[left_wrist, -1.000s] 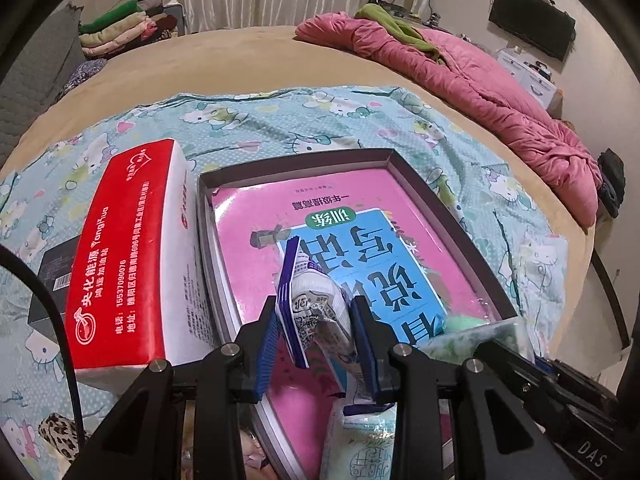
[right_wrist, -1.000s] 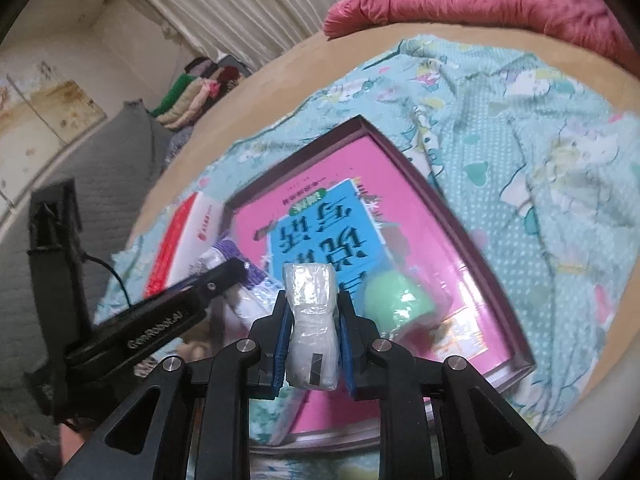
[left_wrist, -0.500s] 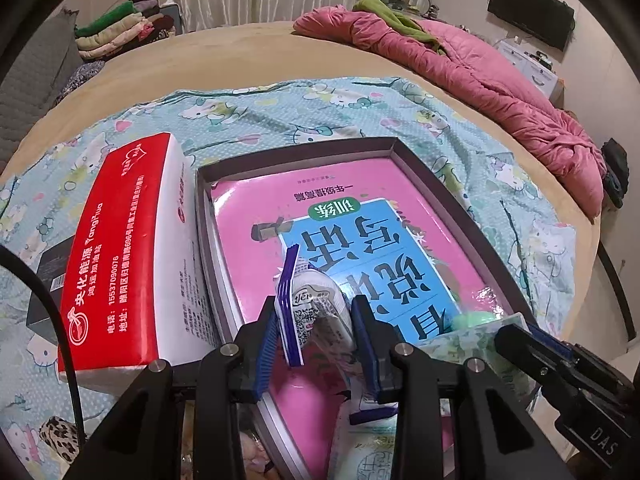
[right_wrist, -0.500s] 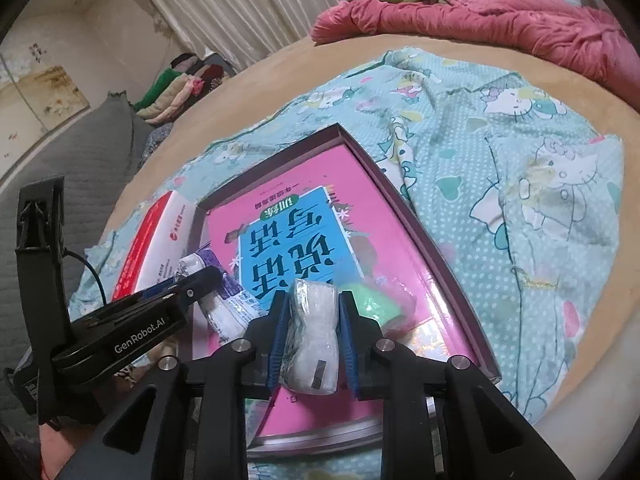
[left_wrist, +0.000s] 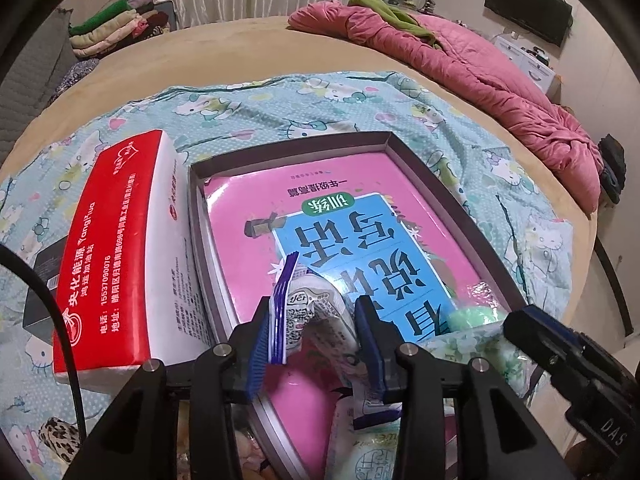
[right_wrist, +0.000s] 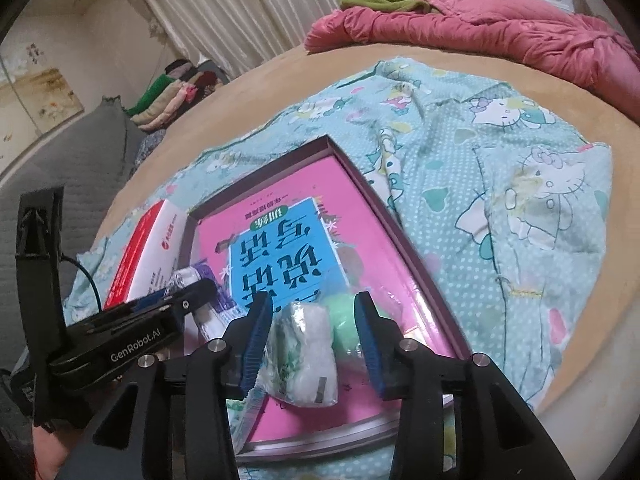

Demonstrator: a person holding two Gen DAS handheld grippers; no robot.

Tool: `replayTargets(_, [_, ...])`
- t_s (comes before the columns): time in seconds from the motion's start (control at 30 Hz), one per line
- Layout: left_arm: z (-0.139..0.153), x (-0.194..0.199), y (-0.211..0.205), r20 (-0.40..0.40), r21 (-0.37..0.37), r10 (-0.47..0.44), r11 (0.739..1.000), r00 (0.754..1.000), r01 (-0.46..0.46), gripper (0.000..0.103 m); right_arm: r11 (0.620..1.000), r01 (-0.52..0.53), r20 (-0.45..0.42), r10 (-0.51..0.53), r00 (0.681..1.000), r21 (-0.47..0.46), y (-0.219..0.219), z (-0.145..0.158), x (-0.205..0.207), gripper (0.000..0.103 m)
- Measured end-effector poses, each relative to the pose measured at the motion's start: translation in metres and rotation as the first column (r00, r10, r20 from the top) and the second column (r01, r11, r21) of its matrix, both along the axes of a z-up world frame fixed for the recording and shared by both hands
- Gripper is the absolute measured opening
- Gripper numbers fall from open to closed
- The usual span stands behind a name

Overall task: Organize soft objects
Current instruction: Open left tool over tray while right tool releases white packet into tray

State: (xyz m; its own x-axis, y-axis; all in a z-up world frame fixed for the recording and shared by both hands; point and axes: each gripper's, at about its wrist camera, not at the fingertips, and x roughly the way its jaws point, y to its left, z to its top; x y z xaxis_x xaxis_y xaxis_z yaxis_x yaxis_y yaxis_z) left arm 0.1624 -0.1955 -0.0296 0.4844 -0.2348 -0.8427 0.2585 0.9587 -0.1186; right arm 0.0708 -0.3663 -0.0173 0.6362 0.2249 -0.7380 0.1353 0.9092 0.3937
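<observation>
The bed (left_wrist: pixel 248 40) is carrying everything, with a pink quilt (left_wrist: pixel 472 64) bunched along its far side and a teal cartoon-print cloth (right_wrist: pixel 500 168) spreading under the work area. On that cloth a shallow dark-rimmed tray (left_wrist: pixel 460 200) is lying, a pink and blue book (left_wrist: pixel 360 232) covering its floor. Just beside the tray's left wall a red and white tissue pack (left_wrist: pixel 120 248) is resting.

The left tongs (left_wrist: pixel 316 336) are hovering over the tray's near end, pinching a crumpled purple and white sachet (left_wrist: pixel 304 312) between their blue pads. The right tongs (right_wrist: pixel 310 344) are standing spread, their pads apart from a clear-wrapped white packet (right_wrist: pixel 308 356) that is sitting between them at the tray's near edge; whether it is resting fully on the tray cannot be told. A pale green soft ball (right_wrist: pixel 346 320) is lying in the tray just behind that packet.

Judging by this layout, the task looks partly done: the ball and probably the white packet are sitting in the tray, while the sachet is in the air and needs setting down. A green-printed soft pack (left_wrist: pixel 364 452) is lying at the tray's near rim, half outside, and likely needs tucking in too.
</observation>
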Motion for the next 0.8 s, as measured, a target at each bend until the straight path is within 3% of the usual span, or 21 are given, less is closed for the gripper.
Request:
replayTargets(0.27, [0.0008, 0.0013, 0.0028, -0.021, -0.015, 0.009, 1.0, 1.0, -0.01, 0.043, 1.0, 0.027, 0.014, -0.027, 1.0, -0.014, -0.0039, 0.0027, -0.0006, 0.055])
replayTargets(0.33, [0.0016, 0.001, 0.0024, -0.022, -0.012, 0.009, 1.0, 1.0, -0.009, 0.05, 0.999, 0.035, 0.012, -0.034, 0.999, -0.021, -0.0048, 0.0027, -0.0004, 0.06])
replayTargets(0.7, [0.0025, -0.0011, 0.0068, -0.032, -0.008, 0.017, 1.0, 0.999, -0.017, 0.062, 0.999, 0.034, 0.018, -0.034, 0.999, -0.032, -0.0036, 0.0024, 0.0006, 0.062])
replayTargets(0.8, [0.005, -0.0035, 0.0096, -0.026, -0.002, 0.023, 1.0, 0.999, -0.023, 0.066, 0.999, 0.037, 0.021, -0.036, 0.999, -0.035, -0.0031, 0.0023, 0.0011, 0.067])
